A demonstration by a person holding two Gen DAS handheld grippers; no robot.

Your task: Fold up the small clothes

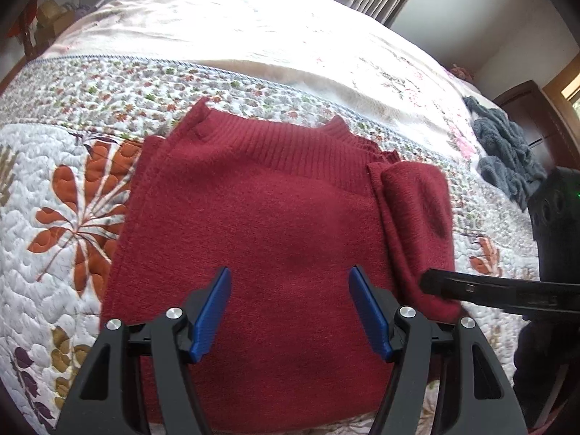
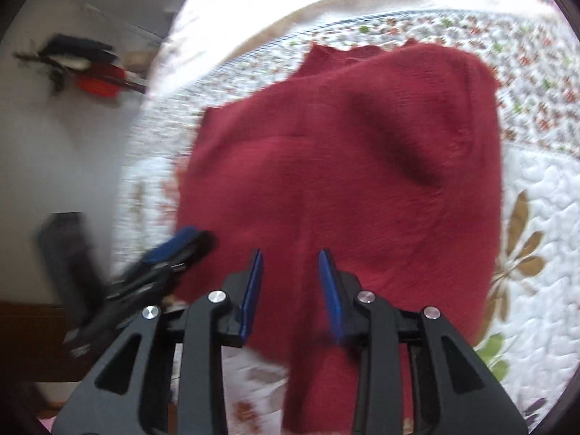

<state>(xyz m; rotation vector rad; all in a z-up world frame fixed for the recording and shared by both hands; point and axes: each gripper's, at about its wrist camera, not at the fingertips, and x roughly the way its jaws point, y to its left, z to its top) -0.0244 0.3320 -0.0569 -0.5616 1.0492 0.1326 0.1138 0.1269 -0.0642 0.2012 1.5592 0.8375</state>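
On the quilted bedspread [image 1: 72, 166], a red knit sweater [image 1: 261, 224] lies flat with its ribbed collar [image 1: 290, 145] toward the far side, and one sleeve [image 1: 417, 224] is laid back along the right edge of the body. The left gripper [image 1: 290, 311] hovers over the near part of the sweater with its blue-padded jaws wide apart and nothing between them. The right gripper [image 2: 291, 290], seen in its own blurred view, sits low over the right part of the sweater, its jaws also apart; red cloth lies under and between them, but they are not clamped on it. A grey towel [image 1: 507, 152] lies bunched well apart toward the far right of the bed. The step in hand looks like the side folds: the body seems narrowed, and the bottom hem has not yet been brought up. The next move probably calls for each gripper to pinch a near corner of the hem, then lift and carry both evenly toward the collar so the fold lands square.
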